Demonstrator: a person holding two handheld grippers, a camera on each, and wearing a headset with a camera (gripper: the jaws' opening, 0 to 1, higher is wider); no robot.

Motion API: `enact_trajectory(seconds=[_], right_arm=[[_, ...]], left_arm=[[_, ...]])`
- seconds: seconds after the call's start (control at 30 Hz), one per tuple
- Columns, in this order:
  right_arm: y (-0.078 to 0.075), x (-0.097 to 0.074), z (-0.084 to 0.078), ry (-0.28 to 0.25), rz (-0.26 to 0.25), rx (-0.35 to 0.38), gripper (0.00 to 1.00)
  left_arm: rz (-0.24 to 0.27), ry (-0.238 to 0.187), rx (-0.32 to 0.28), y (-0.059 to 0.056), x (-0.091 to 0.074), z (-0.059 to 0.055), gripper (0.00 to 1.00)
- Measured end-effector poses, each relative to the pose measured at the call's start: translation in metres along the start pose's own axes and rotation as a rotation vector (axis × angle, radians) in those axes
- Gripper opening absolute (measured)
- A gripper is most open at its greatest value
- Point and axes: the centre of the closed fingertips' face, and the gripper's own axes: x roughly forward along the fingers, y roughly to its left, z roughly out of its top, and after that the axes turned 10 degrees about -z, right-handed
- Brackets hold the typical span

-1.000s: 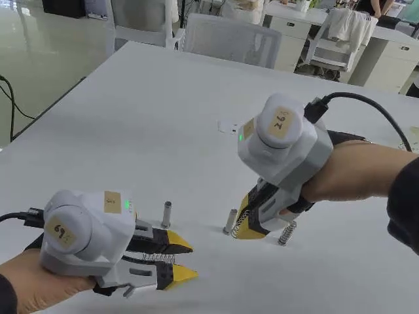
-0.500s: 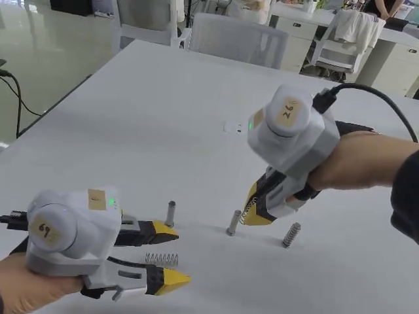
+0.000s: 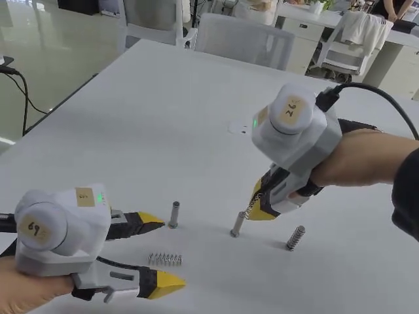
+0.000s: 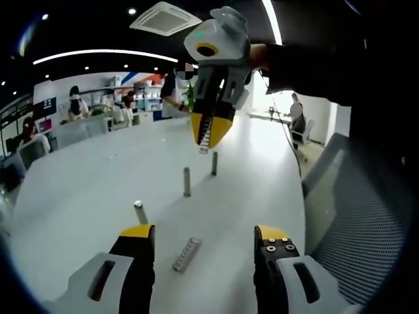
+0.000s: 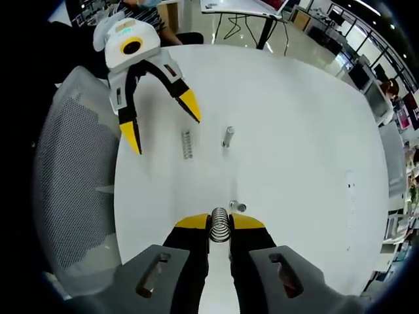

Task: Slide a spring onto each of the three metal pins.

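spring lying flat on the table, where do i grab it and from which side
The spring lies flat, roughly in line with the left tool's open jaws. So probably pinch its near end across the coils, coming in low from that side, leaving the far end free.

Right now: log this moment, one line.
right gripper: shut on held spring, near middle pin | left gripper: open, loose spring between jaws | third pin: spring on
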Motion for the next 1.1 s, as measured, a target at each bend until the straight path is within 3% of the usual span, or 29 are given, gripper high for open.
enact_trajectory(seconds=[0.13, 0.67, 1.1], right_arm=[[-0.005, 0.003, -0.002, 0.006, -0.002, 0.006, 0.08], [-0.021, 0.027, -0.007, 0.033, -0.016, 0.017, 0.08], [-0.022, 0.038, -0.008, 0.045, -0.002, 0.02, 0.08]], left_arm=[[0.018, -0.002, -0.01, 0.003, -0.003, -0.002, 0.61], [0.037, -0.023, -0.018, 0.005, -0.01, -0.004, 0.68], [0.046, -0.033, -0.028, 0.006, -0.013, -0.005, 0.73]])
